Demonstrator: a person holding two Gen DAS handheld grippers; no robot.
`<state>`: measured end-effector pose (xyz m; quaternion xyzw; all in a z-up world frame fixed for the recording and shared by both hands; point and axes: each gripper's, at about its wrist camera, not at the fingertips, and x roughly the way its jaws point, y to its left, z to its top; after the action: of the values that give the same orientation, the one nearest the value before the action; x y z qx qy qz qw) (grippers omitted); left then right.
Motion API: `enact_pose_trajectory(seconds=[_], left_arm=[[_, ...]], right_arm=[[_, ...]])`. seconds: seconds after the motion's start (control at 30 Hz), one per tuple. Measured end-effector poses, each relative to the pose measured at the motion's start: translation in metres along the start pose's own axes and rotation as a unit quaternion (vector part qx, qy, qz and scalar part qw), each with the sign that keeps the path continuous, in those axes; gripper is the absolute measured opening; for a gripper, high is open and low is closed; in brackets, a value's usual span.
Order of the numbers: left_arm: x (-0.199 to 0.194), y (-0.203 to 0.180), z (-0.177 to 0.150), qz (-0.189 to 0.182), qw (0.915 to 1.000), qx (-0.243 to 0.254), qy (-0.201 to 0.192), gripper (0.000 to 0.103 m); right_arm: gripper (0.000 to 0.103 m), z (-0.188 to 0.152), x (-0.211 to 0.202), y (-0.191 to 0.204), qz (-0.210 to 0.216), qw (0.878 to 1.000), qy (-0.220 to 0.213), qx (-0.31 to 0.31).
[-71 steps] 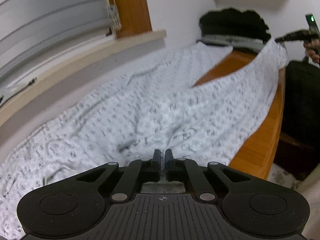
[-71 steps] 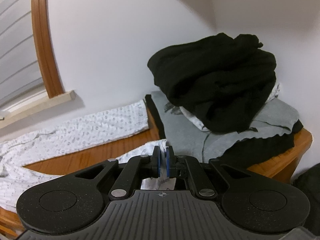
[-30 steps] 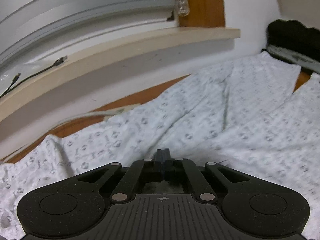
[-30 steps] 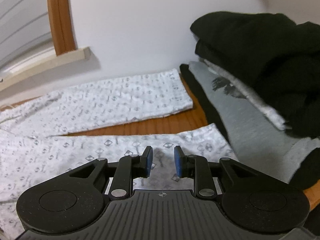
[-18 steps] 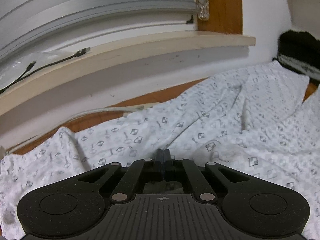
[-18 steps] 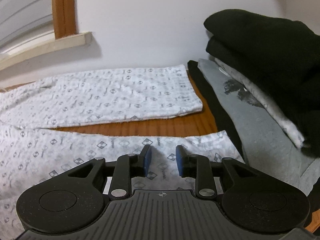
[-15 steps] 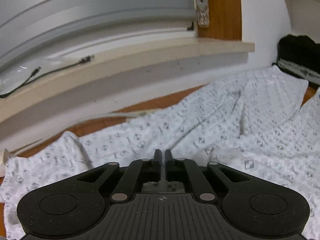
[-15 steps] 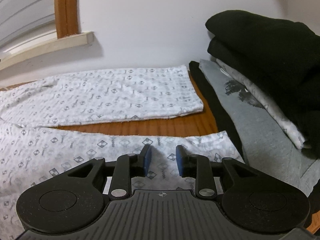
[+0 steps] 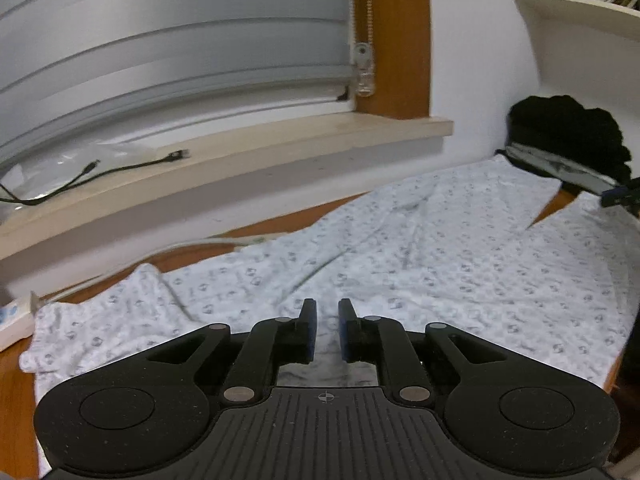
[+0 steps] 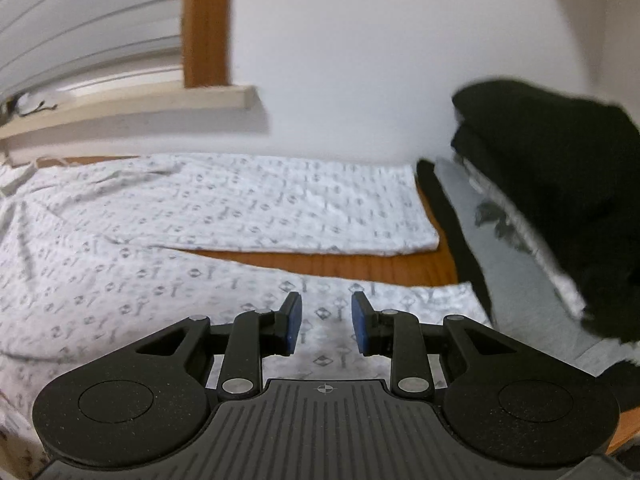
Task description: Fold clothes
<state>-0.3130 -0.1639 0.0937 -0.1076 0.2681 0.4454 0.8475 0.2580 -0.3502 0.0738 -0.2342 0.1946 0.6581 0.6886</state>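
Observation:
White patterned trousers [image 9: 440,248] lie spread flat on the wooden table [image 10: 340,260], their two legs reaching toward the far right. My left gripper [image 9: 327,308] hovers just above the waist end. Its jaws stand a little apart and hold no cloth. In the right wrist view the trousers [image 10: 200,216] show both leg ends, split by a wedge of bare wood. My right gripper [image 10: 326,302] is open over the nearer leg's hem, with nothing between its blue pads. The tip of the right gripper [image 9: 618,196] shows at the right edge of the left wrist view.
A stack of folded clothes [image 10: 540,184], black on top and grey beneath, sits against the wall right of the leg ends; it shows as the dark stack [image 9: 568,140] in the left view. A window sill [image 9: 240,152] with cables runs behind the table. A white power strip [image 9: 12,316] lies far left.
My left gripper let go of the trousers: its jaws parted, and it rose and drew back. My right gripper stayed open and backed off slightly from the hem.

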Motion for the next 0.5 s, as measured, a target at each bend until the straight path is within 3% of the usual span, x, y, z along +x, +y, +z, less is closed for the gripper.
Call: enact_pose_trajectory(seconds=[0.2,0.33,0.5], left_arm=[[0.049,0.068,0.007,0.073,0.9956,-0.025,0.053,0.019],[0.09,0.106,0.009,0.089,0.991,-0.019,0.099,0.022],[0.115,0.142,0.013,0.109,0.9891,-0.048,0.087,0.02]], right_arm=[[0.029,0.003,0.03,-0.001,-0.016,1.0,0.009,0.0],[0.029,0.002,0.061,-0.001,-0.009,0.999,0.035,-0.002],[0.029,0.006,0.076,-0.003,0.004,0.999,0.033,0.006]])
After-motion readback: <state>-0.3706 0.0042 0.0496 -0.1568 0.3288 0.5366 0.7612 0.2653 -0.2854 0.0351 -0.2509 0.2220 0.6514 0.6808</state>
